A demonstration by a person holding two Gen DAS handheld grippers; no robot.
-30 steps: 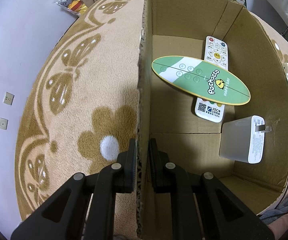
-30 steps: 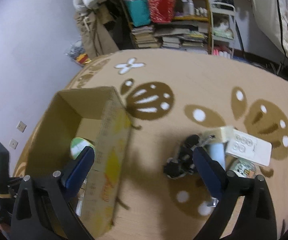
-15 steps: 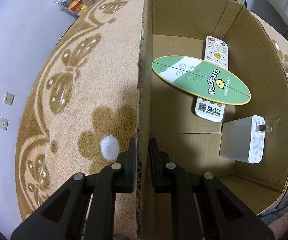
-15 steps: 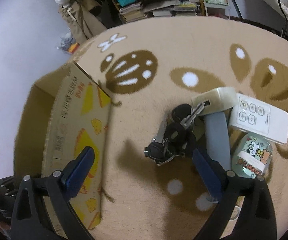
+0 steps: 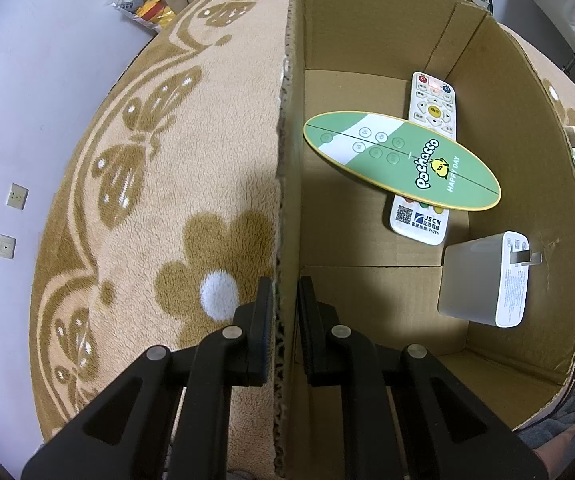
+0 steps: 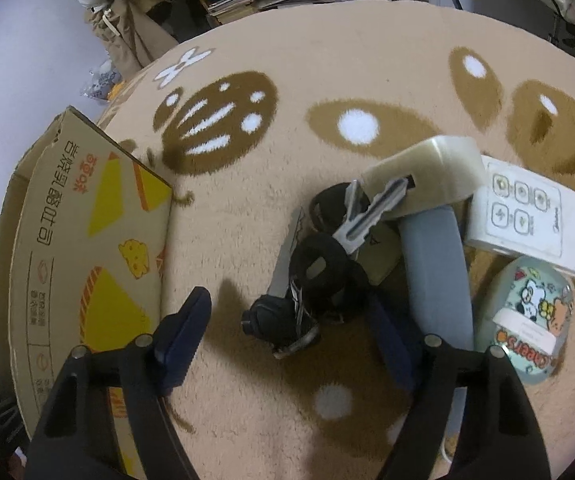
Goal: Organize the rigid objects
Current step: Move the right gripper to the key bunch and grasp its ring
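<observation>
Left claw (image 5: 284,300) clamped on the near wall of the cardboard box (image 5: 367,32), one finger outside against the carpet side, the other inside. Inside the box: a white TV remote (image 5: 431,104) flat on the floor, a green oval "Pochacco" board (image 5: 401,162) lying across it, and a white power adapter (image 5: 483,280) with its prongs toward the right wall, near the corner.

Right claw (image 6: 287,320) spread wide above the beige patterned carpet (image 6: 327,60), holding nothing. Between its fingers and just ahead, a bunch of keys (image 6: 311,276) with black heads and silver blades, resting on the carpet. Touching the keys at the far side, a cream tape dispenser (image 6: 435,172); a grey-blue curved piece (image 6: 435,276) running down beside the right finger. Further right, a white button panel remote (image 6: 527,220) and, just below it, a small cartoon-printed case (image 6: 535,312). Printed outer side of the cardboard box at the left of the right wrist view, well apart from the keys.
</observation>
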